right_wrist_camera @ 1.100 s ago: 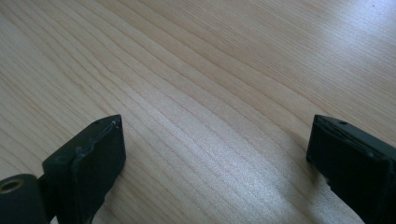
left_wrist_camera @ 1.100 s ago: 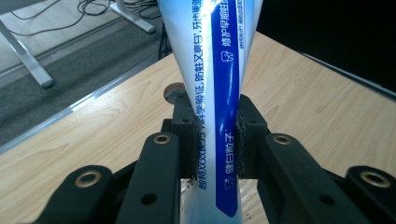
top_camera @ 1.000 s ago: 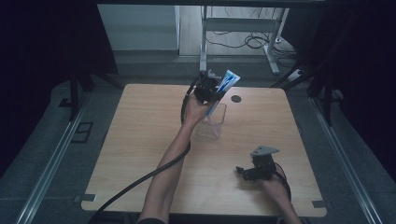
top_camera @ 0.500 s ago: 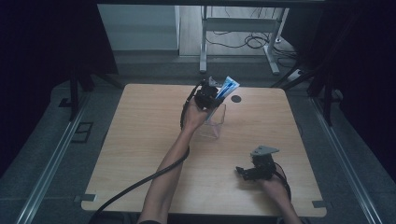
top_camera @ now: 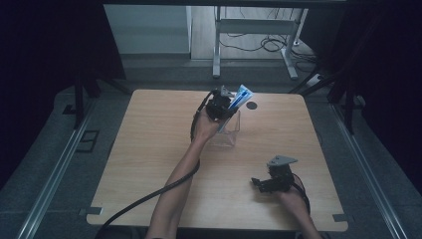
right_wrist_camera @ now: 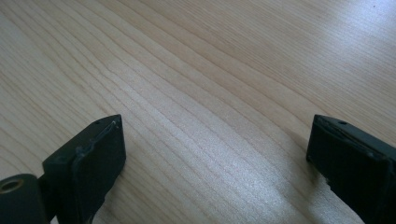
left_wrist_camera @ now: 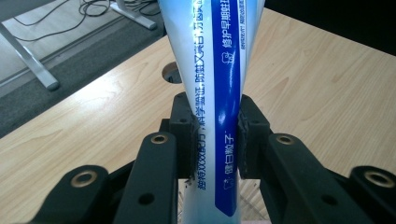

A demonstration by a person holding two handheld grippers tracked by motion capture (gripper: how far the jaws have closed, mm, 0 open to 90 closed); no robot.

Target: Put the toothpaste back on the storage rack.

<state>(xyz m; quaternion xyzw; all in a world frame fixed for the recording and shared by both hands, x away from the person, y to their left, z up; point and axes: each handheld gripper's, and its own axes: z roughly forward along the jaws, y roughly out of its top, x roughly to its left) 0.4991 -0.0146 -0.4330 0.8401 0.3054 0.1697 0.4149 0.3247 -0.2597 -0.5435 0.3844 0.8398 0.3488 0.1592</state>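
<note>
While clamped between both pads of the left tongs [left_wrist_camera: 215,135], white-and-blue printed toothpaste tube [left_wrist_camera: 212,70] stands over clear plastic box [top_camera: 226,130] on wooden worktop [top_camera: 149,149]; right tongs [right_wrist_camera: 215,158] spread wide, holding nothing.

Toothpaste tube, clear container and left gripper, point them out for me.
toothpaste tube [left_wrist_camera: 219,70], left gripper view, blue stripe.
clear container [top_camera: 230,133], high view, front wall.
left gripper [left_wrist_camera: 215,135], left gripper view, between its jaws' tips.
</note>
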